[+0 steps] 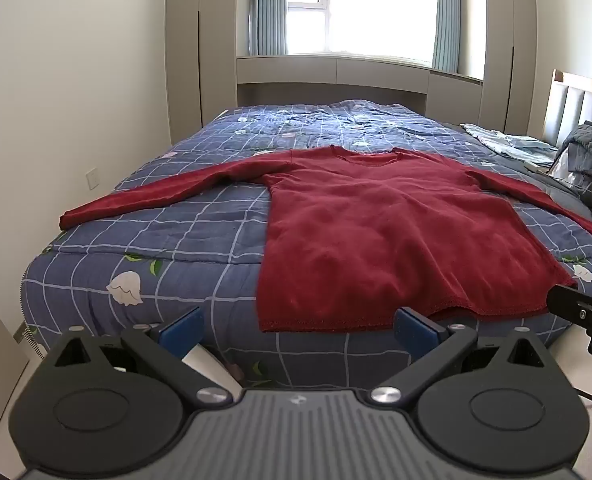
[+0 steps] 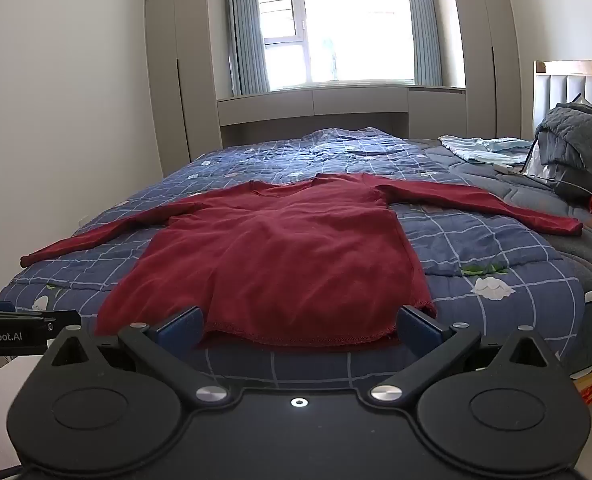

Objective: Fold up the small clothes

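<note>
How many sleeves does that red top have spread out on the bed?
2. The left sleeve stretches toward the wall side of the bed; the right sleeve stretches toward the headboard side. Both lie flat, unfolded.

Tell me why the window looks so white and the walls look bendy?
In both views the window is blown out by daylight, hiding what is outside. The fisheye lens bows the walls and leaves dark corners. The red sweater stays sharp, and the close tongs look oversized.

left gripper [image 1: 298, 330] and right gripper [image 2: 298, 330] are held level, side by side — both with jaws spread wide, gripping nothing.
</note>
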